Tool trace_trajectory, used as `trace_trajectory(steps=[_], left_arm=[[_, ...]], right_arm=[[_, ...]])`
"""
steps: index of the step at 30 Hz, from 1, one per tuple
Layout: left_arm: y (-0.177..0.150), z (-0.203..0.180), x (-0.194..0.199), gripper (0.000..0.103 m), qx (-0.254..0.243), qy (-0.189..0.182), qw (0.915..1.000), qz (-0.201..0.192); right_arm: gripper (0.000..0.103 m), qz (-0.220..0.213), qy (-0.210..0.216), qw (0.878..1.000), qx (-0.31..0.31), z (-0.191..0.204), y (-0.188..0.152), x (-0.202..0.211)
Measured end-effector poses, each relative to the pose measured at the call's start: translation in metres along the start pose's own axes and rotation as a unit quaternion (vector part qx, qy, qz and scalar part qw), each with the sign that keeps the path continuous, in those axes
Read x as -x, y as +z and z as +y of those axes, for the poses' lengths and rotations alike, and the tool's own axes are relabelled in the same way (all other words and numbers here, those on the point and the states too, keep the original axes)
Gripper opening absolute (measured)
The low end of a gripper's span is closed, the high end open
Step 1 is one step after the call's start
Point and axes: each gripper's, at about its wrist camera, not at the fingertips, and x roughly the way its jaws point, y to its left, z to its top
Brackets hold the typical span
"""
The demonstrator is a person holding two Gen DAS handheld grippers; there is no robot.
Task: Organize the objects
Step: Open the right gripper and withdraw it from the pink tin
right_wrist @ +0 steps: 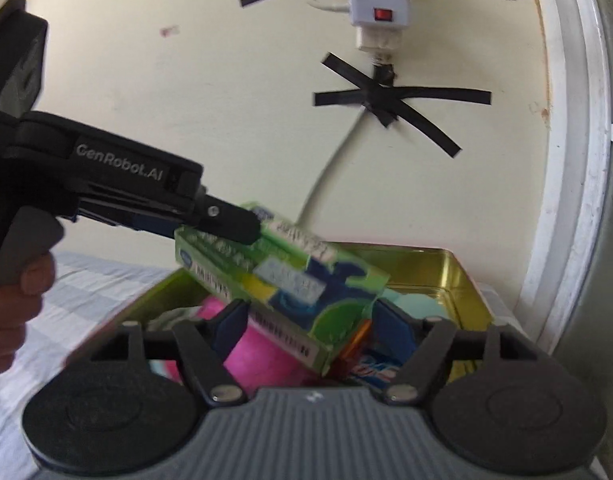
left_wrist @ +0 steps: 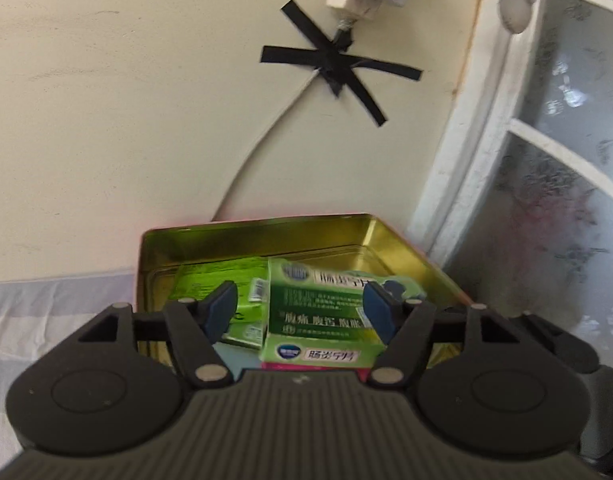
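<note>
A gold metal tin (left_wrist: pixel 194 242) stands open against the wall; it also shows in the right wrist view (right_wrist: pixel 446 276). A green medicine box (left_wrist: pixel 318 304) sits between the blue pads of my left gripper (left_wrist: pixel 300 308), whose jaws stand wide, above the tin. In the right wrist view my left gripper (right_wrist: pixel 230 226) grips that same green box (right_wrist: pixel 282 276) at its end and holds it tilted over the tin. Another green box (left_wrist: pixel 214 284) lies inside the tin. My right gripper (right_wrist: pixel 306 328) is open, just before the tin, touching nothing.
A pink object (right_wrist: pixel 262 356) and a blue-and-red packet (right_wrist: pixel 370 364) lie in the tin. A power strip (right_wrist: pixel 380 12) hangs on the cream wall, with black tape (left_wrist: pixel 338 68) and a cable. A white window frame (left_wrist: pixel 466 152) stands to the right. A checked cloth (left_wrist: pixel 46 320) covers the surface.
</note>
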Motion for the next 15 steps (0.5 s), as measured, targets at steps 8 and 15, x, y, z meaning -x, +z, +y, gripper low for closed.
trace_trajectory(steps=[8,15], left_arm=[[-0.033,0.011,0.044,0.075,-0.003,0.046,0.9987,-0.022],[-0.072,0.004,0.094,0.079,-0.020,0.076,0.9964,-0.030]], right_arm=[[0.075,-0.034,0.015,0.997,-0.070,-0.005,-0.027,0.038],[0.081,-0.076,0.010,0.986,-0.151,0.009,-0.055,0.101]])
